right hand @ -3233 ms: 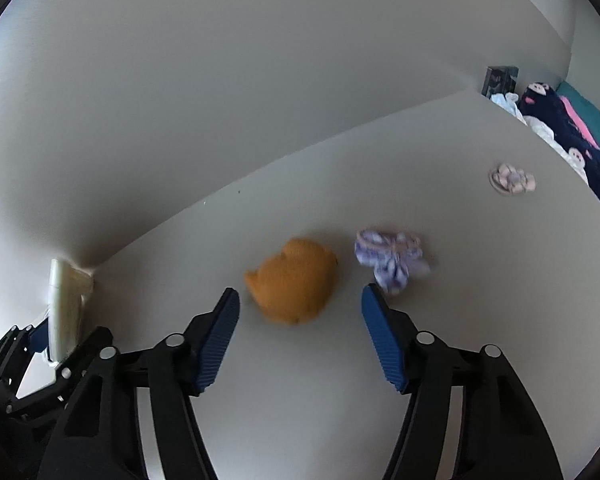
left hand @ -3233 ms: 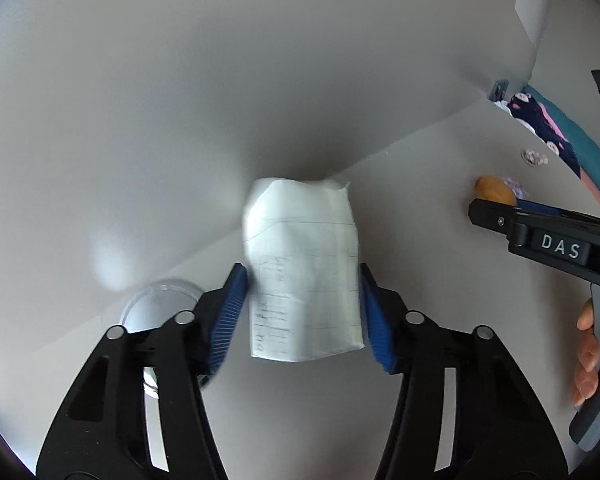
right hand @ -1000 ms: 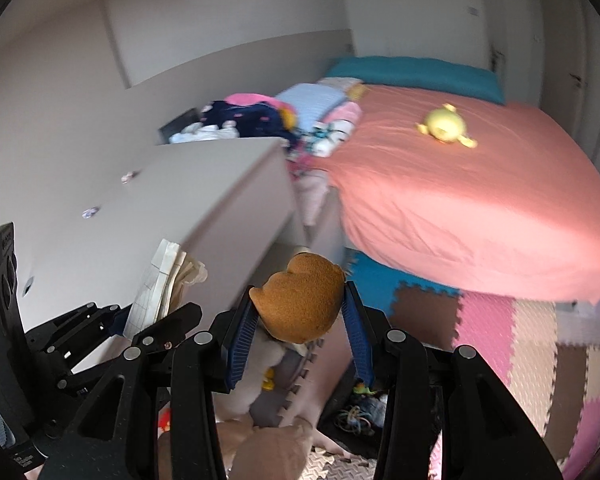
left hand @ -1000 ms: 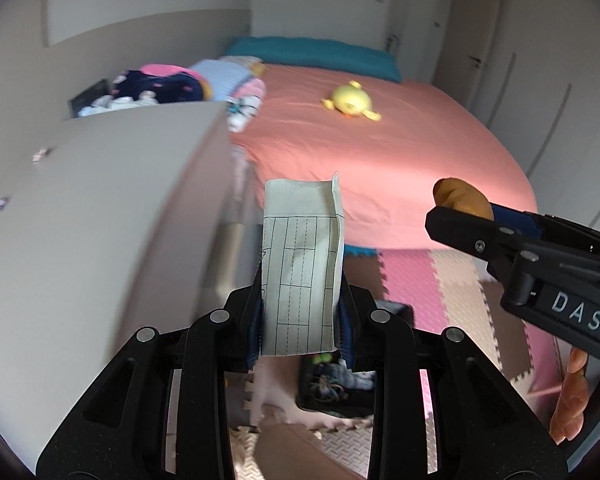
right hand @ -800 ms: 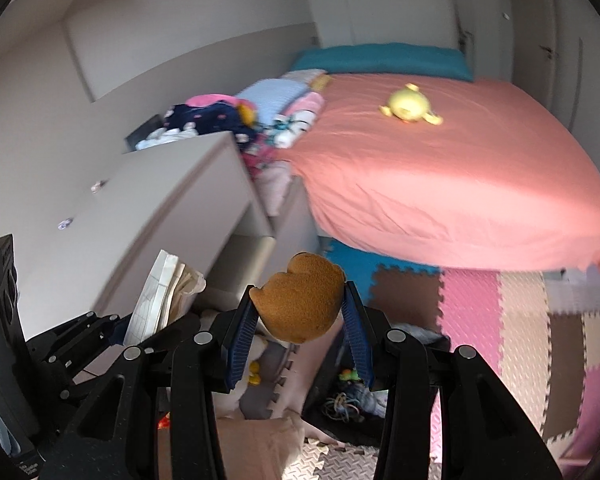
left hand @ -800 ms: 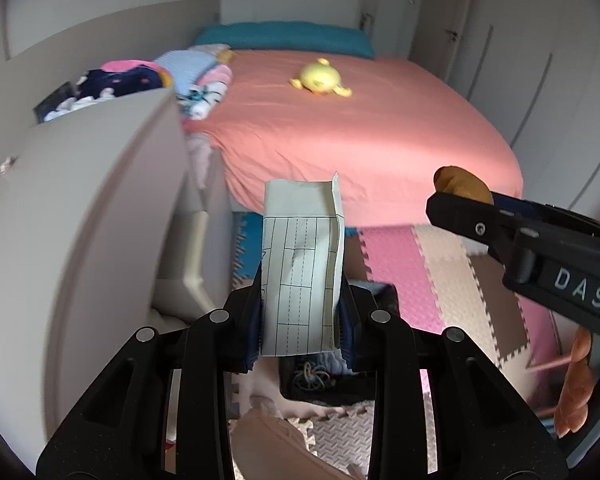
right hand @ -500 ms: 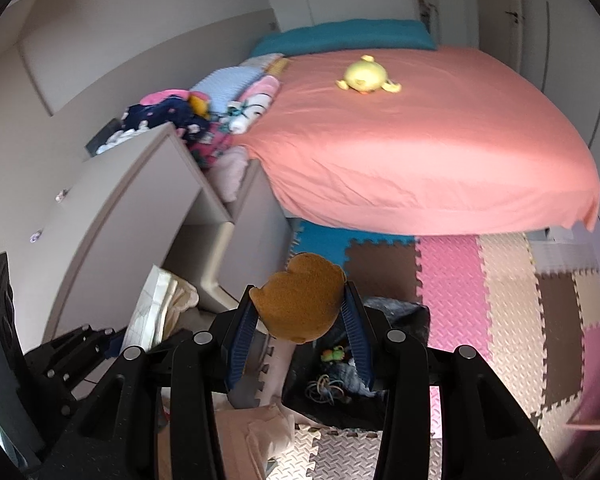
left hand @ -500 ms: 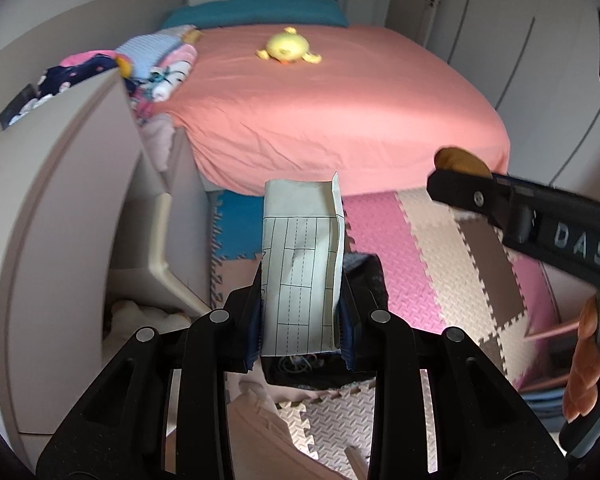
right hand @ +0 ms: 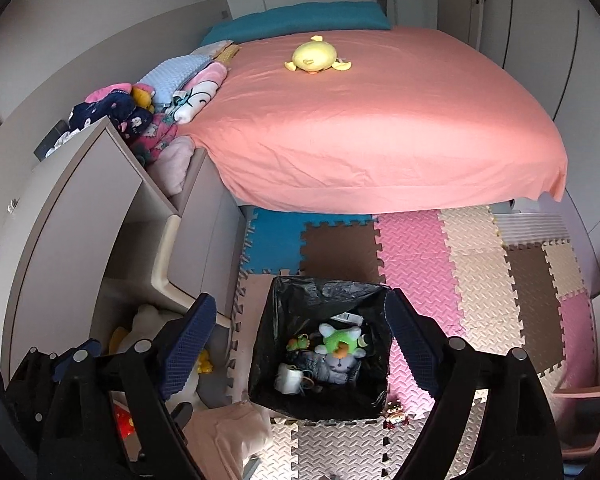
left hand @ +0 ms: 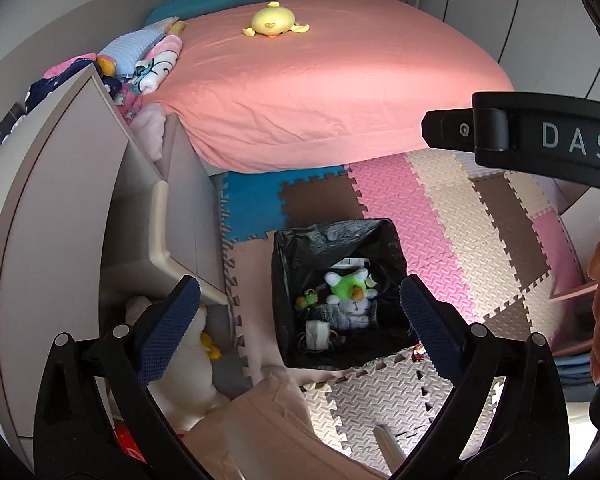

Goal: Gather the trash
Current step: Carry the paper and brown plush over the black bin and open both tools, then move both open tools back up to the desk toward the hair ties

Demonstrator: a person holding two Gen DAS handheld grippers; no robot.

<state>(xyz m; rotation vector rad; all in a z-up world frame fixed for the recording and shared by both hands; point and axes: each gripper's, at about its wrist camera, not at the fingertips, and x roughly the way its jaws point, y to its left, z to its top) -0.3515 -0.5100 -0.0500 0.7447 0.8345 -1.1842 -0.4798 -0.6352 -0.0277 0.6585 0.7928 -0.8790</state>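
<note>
Now two grippers, left gripper (left hand: 300,322) and right gripper (right hand: 302,336), agape over one bin (right hand: 278,312)

Below me the floor is covered in interlocking foam mats (right hand: 428,276) of pink, cream, brown and blue. A bed with a salmon-pink sheet (right hand: 380,120) fills the room beyond, beside a beige desk (right hand: 72,208). Pale wardrobe doors (right hand: 540,20) line the right wall.

Yellow duck plush (left hand: 274,21) on pink bed (left hand: 340,92)

I'm working in a child's bedroom at home: a bed (right hand: 380,120) with a pink sheet and yellow duck plush (right hand: 315,56), interlocking foam floor mats (right hand: 480,264), and soft toys piled beside a dresser (right hand: 72,208).
</note>
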